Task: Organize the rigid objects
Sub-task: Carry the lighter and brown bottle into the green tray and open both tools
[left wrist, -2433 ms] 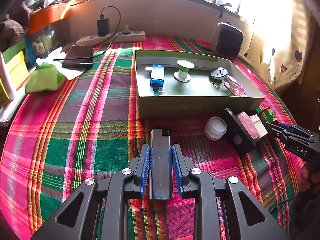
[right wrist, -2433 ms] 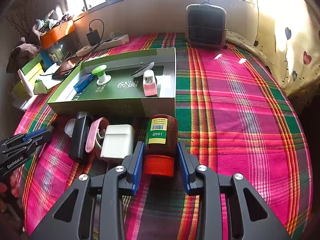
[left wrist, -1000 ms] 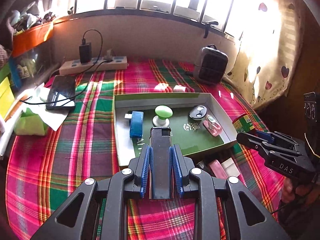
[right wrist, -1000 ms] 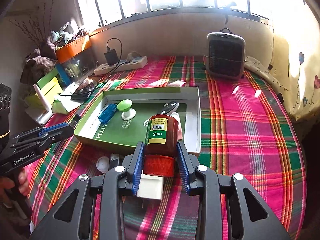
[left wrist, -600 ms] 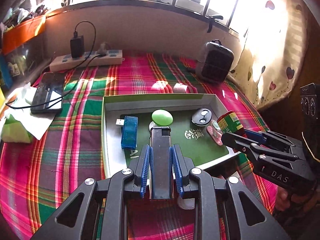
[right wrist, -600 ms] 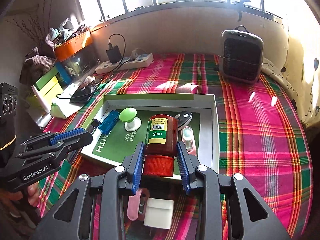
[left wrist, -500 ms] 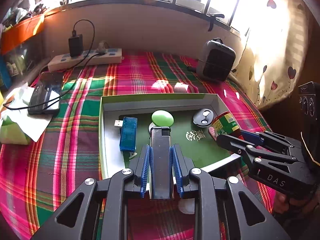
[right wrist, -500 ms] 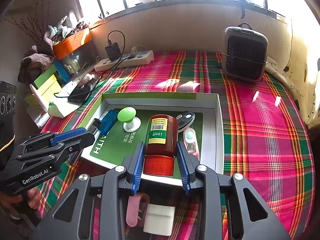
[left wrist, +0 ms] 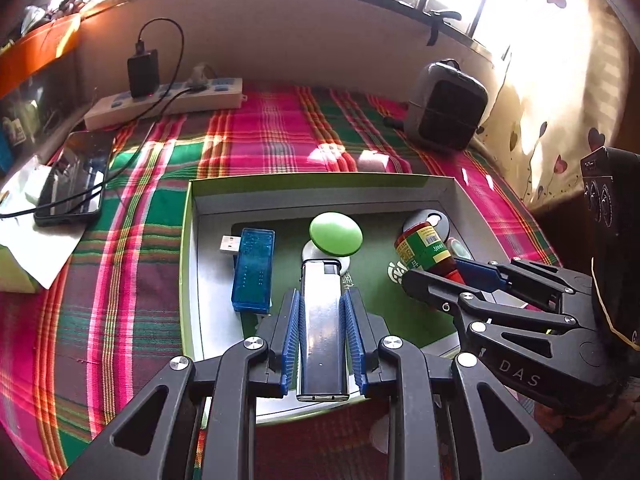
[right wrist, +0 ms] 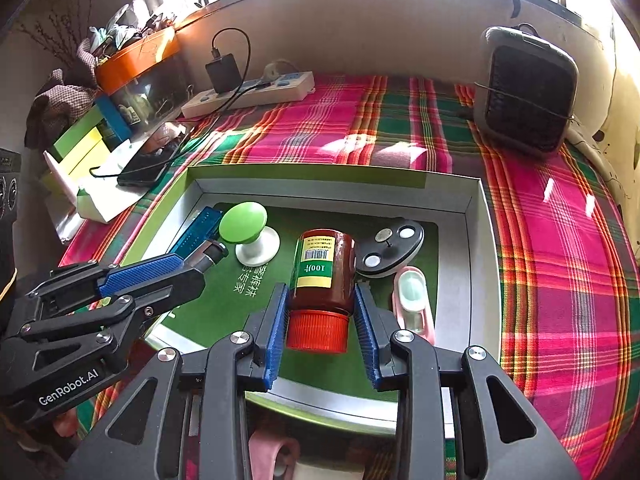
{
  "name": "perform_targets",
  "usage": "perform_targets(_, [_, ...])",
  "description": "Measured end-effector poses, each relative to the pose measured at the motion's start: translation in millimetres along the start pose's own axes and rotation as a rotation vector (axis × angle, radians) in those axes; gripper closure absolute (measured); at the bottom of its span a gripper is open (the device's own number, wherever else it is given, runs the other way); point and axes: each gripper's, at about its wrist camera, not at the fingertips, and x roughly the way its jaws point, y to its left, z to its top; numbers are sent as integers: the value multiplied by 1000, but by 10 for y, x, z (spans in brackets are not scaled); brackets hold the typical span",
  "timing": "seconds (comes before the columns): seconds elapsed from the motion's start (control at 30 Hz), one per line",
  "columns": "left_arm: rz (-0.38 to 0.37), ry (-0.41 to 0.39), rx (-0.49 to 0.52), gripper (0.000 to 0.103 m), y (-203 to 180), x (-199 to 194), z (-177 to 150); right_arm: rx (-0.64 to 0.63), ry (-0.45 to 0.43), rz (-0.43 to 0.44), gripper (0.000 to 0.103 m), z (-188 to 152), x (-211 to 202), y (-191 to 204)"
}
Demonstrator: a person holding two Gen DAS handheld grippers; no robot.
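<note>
My left gripper (left wrist: 322,300) is shut on a dark lighter (left wrist: 323,328) and holds it over the near part of the green box (left wrist: 185,264). My right gripper (right wrist: 320,300) is shut on a brown bottle with a red cap (right wrist: 322,276), held over the box (right wrist: 476,248); it also shows in the left wrist view (left wrist: 424,250). Inside the box lie a blue USB stick (left wrist: 254,270), a green knob (left wrist: 336,234), a black round disc (right wrist: 390,246) and a pink clip (right wrist: 412,300).
The box sits on a plaid cloth (left wrist: 120,280). A phone (left wrist: 72,180) on its cable lies left, a power strip (left wrist: 164,102) at the back, a grey heater (left wrist: 446,108) back right. Pink and white items (right wrist: 276,454) lie before the box.
Both grippers have lifted their objects from the cloth and moved forward and down over the box. The bottle and the lighter now hang just above the box floor.
</note>
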Motion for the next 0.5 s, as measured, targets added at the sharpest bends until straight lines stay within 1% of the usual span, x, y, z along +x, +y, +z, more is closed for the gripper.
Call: perform_targets(0.5, [9,14,5,81,-12,121,1,-18,0,-48,69,27,130,-12])
